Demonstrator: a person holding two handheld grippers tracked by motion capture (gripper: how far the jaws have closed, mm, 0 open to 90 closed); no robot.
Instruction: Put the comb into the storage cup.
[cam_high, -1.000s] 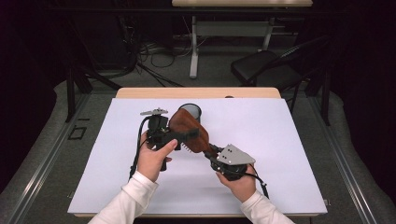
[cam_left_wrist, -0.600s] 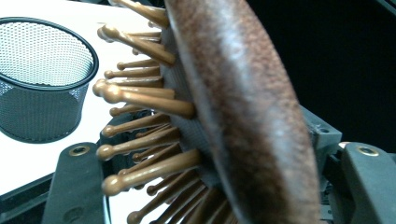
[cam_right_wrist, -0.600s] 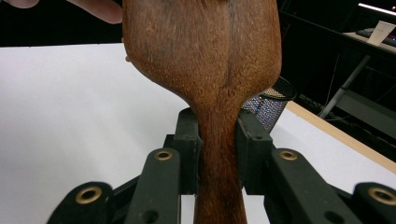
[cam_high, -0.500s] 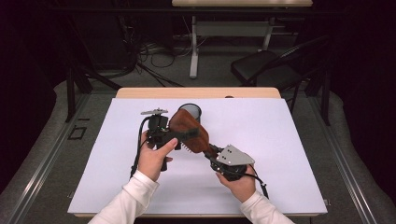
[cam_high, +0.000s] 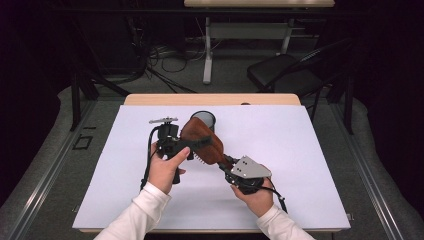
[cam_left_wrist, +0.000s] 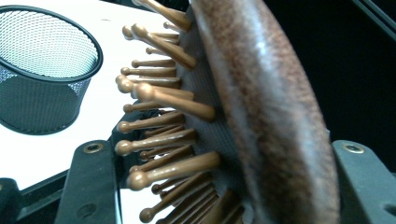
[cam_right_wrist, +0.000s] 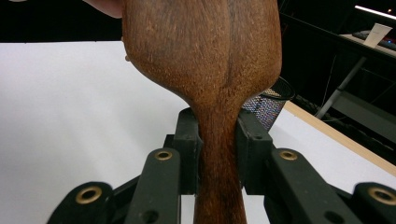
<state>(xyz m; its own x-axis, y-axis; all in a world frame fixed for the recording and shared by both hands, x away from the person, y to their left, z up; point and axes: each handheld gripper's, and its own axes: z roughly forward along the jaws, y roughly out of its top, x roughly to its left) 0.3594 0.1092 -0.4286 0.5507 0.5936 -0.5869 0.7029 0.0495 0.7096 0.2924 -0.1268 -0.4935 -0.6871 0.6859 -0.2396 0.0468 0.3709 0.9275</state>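
A brown wooden hairbrush (cam_high: 210, 152) with wooden pins is held above the white table between both grippers. My right gripper (cam_high: 227, 164) is shut on its handle, and its jaws squeeze the narrow neck (cam_right_wrist: 219, 140) below the broad head (cam_right_wrist: 205, 51). My left gripper (cam_high: 195, 145) spans the head. Its jaws have just been closing. In the left gripper view (cam_left_wrist: 224, 182), one jaw meets the pin tips and the other the smooth back of the brush (cam_left_wrist: 261, 102). A black mesh cup (cam_high: 204, 118) stands upright just behind the brush.
A white sheet (cam_high: 300, 165) covers the table, and a wooden strip (cam_high: 150, 99) shows along its far edge. The mesh cup (cam_left_wrist: 42, 70) is near the left gripper. A dark chair (cam_high: 285, 75) and cables lie on the floor beyond.
The left gripper's jaws have drawn in around the brush head. Both hands and the brush have stayed where they were.
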